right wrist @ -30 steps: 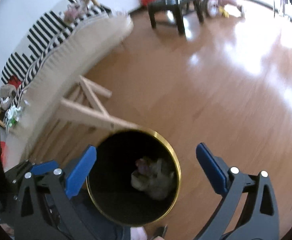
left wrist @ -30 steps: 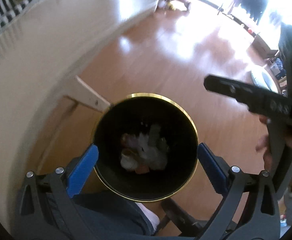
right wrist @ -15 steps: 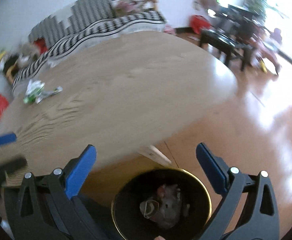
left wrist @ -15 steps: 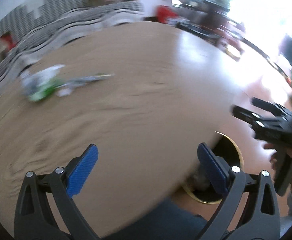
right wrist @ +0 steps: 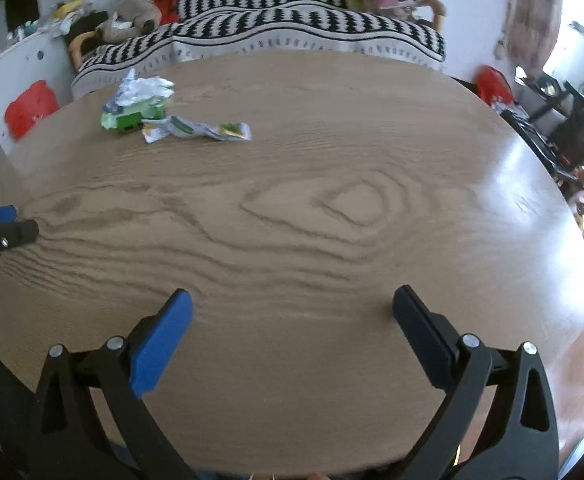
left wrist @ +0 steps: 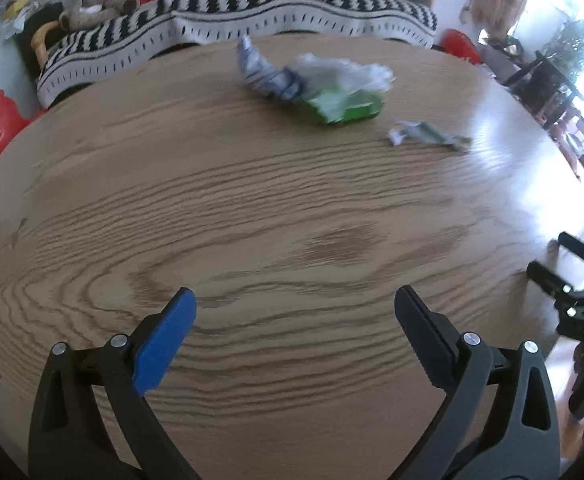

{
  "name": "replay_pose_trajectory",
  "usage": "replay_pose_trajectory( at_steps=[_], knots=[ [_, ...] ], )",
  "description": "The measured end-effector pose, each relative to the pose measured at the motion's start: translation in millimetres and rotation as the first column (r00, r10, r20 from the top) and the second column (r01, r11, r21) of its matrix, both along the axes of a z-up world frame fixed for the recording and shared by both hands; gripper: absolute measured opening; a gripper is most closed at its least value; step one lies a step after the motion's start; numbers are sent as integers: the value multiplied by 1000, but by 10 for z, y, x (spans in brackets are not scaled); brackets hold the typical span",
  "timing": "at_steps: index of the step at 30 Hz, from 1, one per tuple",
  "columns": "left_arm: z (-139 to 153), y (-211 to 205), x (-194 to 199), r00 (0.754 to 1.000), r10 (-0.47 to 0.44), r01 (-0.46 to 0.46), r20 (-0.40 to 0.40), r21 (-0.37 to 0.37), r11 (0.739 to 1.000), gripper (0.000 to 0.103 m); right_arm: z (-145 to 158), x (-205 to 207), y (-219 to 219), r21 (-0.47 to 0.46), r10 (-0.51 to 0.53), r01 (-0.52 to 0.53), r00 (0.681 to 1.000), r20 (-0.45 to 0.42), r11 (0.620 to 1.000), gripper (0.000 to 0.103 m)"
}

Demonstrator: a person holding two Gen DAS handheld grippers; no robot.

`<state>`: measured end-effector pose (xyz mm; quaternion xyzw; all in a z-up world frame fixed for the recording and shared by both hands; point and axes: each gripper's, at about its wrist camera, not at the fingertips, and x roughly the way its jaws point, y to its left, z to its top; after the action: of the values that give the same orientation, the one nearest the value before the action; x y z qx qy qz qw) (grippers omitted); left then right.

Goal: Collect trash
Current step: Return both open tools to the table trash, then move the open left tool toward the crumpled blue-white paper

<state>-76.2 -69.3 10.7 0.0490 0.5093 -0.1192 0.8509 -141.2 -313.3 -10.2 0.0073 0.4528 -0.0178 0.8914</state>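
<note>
A: Left wrist view first. What is on the table?

B: A round wooden table [left wrist: 276, 216] with strong wavy grain. At its far side lies a crumpled green-and-white wrapper pile [left wrist: 323, 84], plastic and glossy, with a blue-grey crinkled piece at its left end. Just beside it, to the right, sits a small twisted wrapper [left wrist: 427, 136], thin and elongated. Both are a little blurred, so print cannot be read.

A: And the left gripper [left wrist: 293, 320]?

B: Its jaws stand wide apart with nothing between them, well short of the trash. One finger pad is bright blue, the other looks dark from this angle.

A: Anything this view shows alone?

B: The right gripper [left wrist: 571, 280] at the right edge, black, partly cut off by the frame.

A: Now the right wrist view.

B: The same table [right wrist: 331, 208], with the wrapper pile [right wrist: 138, 104] at far left and the twisted wrapper [right wrist: 200, 130] touching or nearly touching it; I cannot tell which. The right gripper [right wrist: 292, 316] is spread open and empty. The left gripper [right wrist: 0, 224] pokes in at the left edge, mostly out of frame.

A: Behind the table?

B: A black-and-white striped sofa [right wrist: 292, 28], knitted-looking, with soft clutter on it that is hard to make out.
</note>
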Motion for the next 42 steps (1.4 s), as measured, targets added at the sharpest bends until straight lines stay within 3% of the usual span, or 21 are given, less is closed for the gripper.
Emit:
replay_pose_trajectory(
  at_steps=[1, 5, 12, 20, 25, 34, 42],
  knots=[
    [-63, 39, 60, 1000, 6, -6, -22, -6, 1000, 97, -1, 69, 34, -1, 12, -12, 1000, -1, 1000, 98],
    [-92, 65, 201, 1000, -14, 13, 23, 43, 999, 97, 3, 368, 163, -4, 91, -91, 996, -20, 996, 98],
    [-166, 60, 774, 995, -64, 62, 74, 34, 997, 97, 3, 1018, 279, -4, 259, -260, 964, -64, 966, 98],
    [-183, -154, 1378, 992, -81, 79, 91, 29, 996, 98, 11, 1493, 327, -3, 309, -311, 945, -112, 950, 98],
    [-194, -328, 1600, 990, -88, 86, 108, 23, 996, 98, 7, 1593, 366, -2, 320, -322, 941, -111, 947, 98],
    [-191, -175, 1773, 992, -29, 28, 119, 10, 1000, 97, 1, 1629, 384, -1, 332, -333, 940, -85, 943, 98],
    [-120, 57, 1706, 999, 7, -2, 54, -83, 997, 97, 0, 1635, 394, -1, 336, -337, 939, -69, 941, 98]
  ],
)
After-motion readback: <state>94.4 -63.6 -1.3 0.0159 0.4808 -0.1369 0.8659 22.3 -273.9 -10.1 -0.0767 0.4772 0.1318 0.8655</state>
